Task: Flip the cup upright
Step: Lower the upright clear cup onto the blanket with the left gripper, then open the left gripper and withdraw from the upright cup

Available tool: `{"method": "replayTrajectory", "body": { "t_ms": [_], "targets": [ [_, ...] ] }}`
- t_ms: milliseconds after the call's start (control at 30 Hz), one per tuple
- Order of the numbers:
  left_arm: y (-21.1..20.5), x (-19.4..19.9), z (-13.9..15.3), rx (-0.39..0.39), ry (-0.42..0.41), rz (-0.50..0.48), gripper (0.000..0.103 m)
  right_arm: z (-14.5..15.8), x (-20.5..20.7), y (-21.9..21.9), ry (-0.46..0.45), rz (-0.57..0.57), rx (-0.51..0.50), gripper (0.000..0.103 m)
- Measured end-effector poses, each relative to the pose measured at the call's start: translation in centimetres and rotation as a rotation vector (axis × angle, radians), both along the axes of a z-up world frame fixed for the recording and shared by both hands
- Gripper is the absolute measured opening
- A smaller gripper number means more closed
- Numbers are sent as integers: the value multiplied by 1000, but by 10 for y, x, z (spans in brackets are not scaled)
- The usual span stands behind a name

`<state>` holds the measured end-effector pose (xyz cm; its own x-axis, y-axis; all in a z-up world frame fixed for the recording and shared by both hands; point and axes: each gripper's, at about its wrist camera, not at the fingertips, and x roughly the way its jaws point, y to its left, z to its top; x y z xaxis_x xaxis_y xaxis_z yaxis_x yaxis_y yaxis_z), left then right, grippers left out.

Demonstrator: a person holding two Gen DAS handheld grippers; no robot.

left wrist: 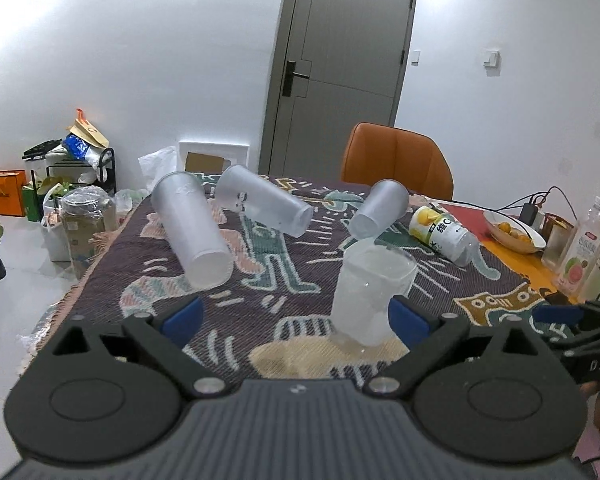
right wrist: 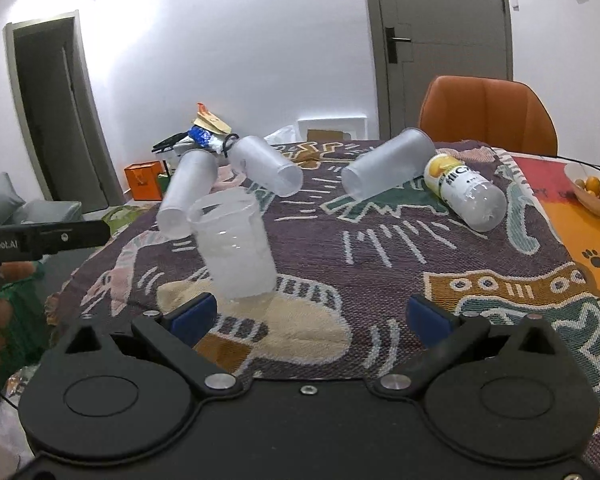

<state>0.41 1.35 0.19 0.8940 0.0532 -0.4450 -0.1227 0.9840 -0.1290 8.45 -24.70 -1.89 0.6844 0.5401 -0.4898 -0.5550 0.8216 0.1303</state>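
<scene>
A clear plastic cup (left wrist: 370,292) stands upright, mouth up, on the patterned cloth (left wrist: 268,280). It sits just inside the right finger of my open left gripper (left wrist: 296,316), touching nothing. In the right wrist view the same cup (right wrist: 236,248) stands just ahead of the left finger of my open, empty right gripper (right wrist: 312,316). Three frosted cups lie on their sides farther back: a tall one (left wrist: 192,228) at left, one (left wrist: 264,204) in the middle, one (left wrist: 380,208) at right.
A yellow-labelled bottle (left wrist: 444,234) lies on its side at the right. A bowl of oranges (left wrist: 512,232), a guava drink bottle (left wrist: 584,256) and cables sit on the table's right side. An orange chair (left wrist: 396,160) stands behind the table. Clutter fills the floor at left.
</scene>
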Motion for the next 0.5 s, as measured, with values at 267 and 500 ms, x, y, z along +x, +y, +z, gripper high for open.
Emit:
{"method": "replayTrajectory", "body": {
  "t_ms": [267,500],
  "targets": [
    [11,-18,-6,0,12,-4,100,11,-17,-2,-9,3,0,103],
    [8,-27,-12,39,25,-61,100,12,-33,-3,10,26,18,103]
  ]
}}
